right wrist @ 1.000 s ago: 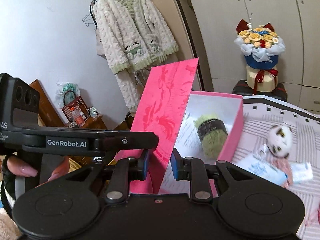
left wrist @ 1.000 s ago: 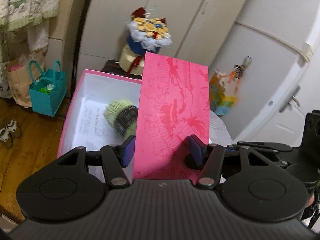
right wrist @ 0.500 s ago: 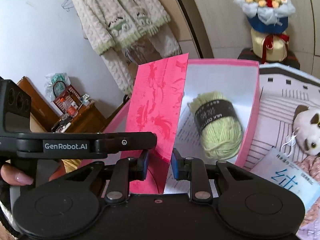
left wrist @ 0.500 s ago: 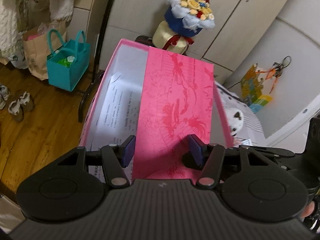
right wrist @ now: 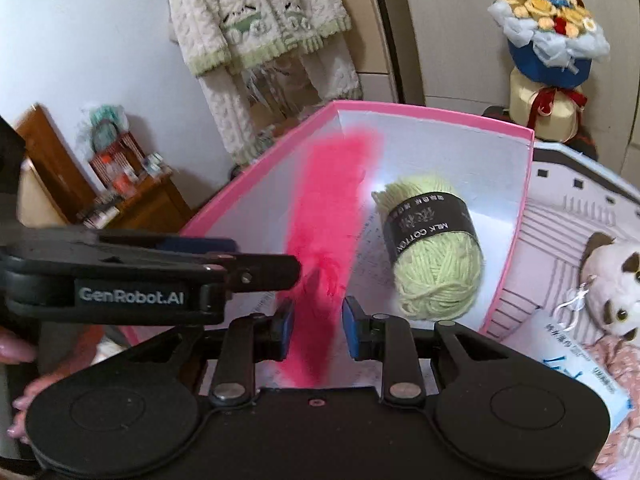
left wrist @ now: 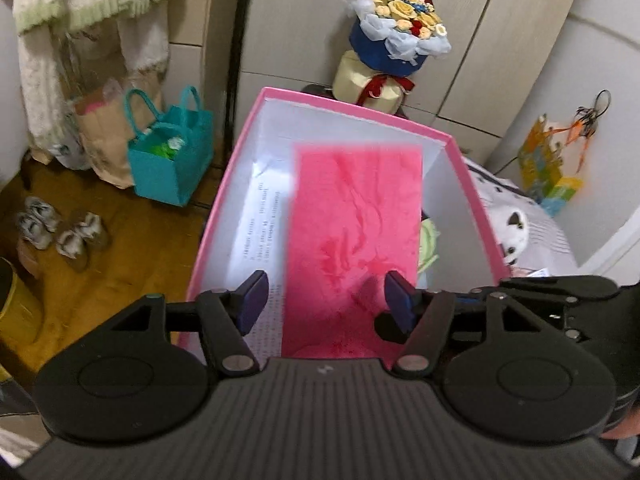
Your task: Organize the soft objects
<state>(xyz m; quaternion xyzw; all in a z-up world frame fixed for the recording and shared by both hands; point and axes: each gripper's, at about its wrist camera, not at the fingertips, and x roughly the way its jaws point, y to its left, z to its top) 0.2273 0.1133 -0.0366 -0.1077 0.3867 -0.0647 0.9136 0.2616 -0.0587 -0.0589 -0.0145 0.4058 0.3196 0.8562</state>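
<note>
A pink box (left wrist: 224, 184) with a white inside stands open on the bed; it also shows in the right wrist view (right wrist: 256, 172). A green yarn ball (right wrist: 432, 248) with a black band lies in it, its edge showing in the left view (left wrist: 428, 244). A pink card sheet (left wrist: 356, 240) (right wrist: 328, 240), blurred, hangs inside the box. My left gripper (left wrist: 324, 300) is open, the sheet's near end between its fingers. My right gripper (right wrist: 318, 330) is open, jaws standing apart from the sheet's edge.
A panda plush (right wrist: 612, 276) (left wrist: 512, 232) and a printed packet (right wrist: 576, 372) lie on the striped bed right of the box. A flower bouquet (left wrist: 396, 52) stands behind the box. A teal bag (left wrist: 168, 160), shoes (left wrist: 60, 228) and a wooden floor are at left.
The pink sheet has dropped from upright above the box to down inside it. My right gripper has opened and let go of it. Both cameras have tilted down toward the box.
</note>
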